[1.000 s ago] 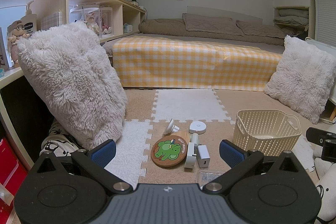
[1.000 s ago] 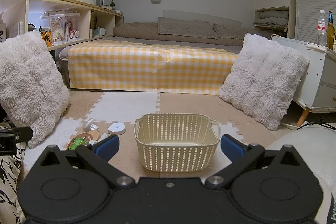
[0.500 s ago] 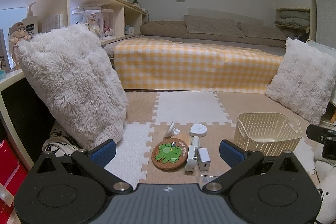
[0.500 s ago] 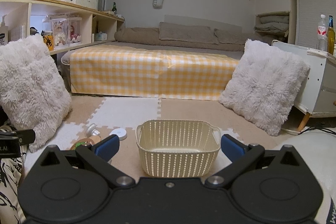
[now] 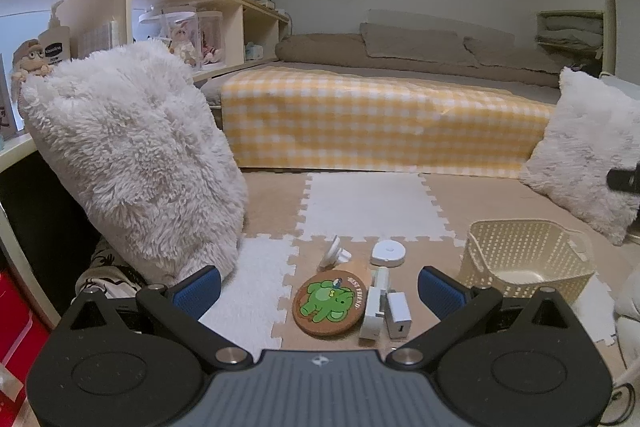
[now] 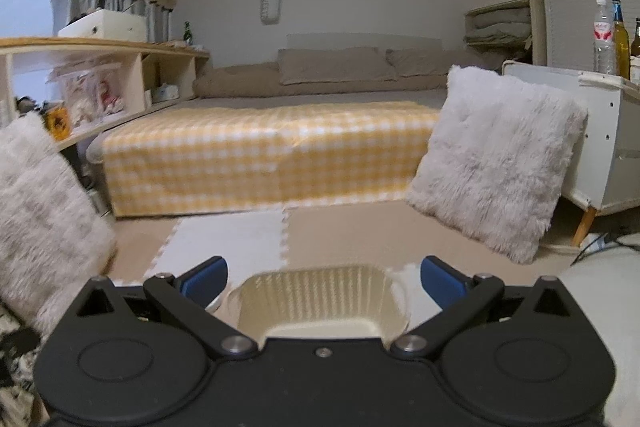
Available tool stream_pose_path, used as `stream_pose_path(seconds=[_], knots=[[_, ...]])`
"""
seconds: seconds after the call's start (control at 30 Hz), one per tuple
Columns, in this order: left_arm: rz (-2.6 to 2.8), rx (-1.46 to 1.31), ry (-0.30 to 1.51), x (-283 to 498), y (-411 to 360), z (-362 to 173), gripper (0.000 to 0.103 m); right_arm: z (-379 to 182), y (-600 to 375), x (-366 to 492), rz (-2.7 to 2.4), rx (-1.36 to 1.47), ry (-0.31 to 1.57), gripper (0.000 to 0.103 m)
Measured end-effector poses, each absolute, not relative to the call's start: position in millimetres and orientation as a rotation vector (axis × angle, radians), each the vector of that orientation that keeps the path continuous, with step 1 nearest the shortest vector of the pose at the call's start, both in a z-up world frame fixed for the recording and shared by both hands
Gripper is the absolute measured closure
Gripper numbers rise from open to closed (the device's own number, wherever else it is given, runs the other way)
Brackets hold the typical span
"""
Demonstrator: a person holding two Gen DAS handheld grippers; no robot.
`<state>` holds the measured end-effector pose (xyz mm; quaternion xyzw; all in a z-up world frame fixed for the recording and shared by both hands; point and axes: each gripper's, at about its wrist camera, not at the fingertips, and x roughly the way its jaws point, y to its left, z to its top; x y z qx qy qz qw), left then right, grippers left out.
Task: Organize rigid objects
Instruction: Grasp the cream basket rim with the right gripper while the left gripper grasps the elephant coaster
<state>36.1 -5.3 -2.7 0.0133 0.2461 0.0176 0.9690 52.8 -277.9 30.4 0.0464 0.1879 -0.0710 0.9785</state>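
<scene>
Showing coaster (image 5: 329,302), chargers (image 5: 398,314): left view only; right sees basket (image 6: 320,301); both jaws spread.

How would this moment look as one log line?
left tongs: open, empty | right tongs: open, empty | basket: empty | coaster: on mat

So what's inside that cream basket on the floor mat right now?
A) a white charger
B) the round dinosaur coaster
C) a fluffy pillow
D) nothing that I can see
D: the basket shows only its bare bottom, while the coaster and the white charger lie on the mat to its left.
</scene>
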Motion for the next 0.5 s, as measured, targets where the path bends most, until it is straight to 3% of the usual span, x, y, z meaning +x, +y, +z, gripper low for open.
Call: stream_pose_path(seconds=[0.5], knots=[[0.119, 0.053, 0.656, 107, 9, -45, 0.000, 1, -371, 151, -0.173, 0.180, 0.521, 0.000]])
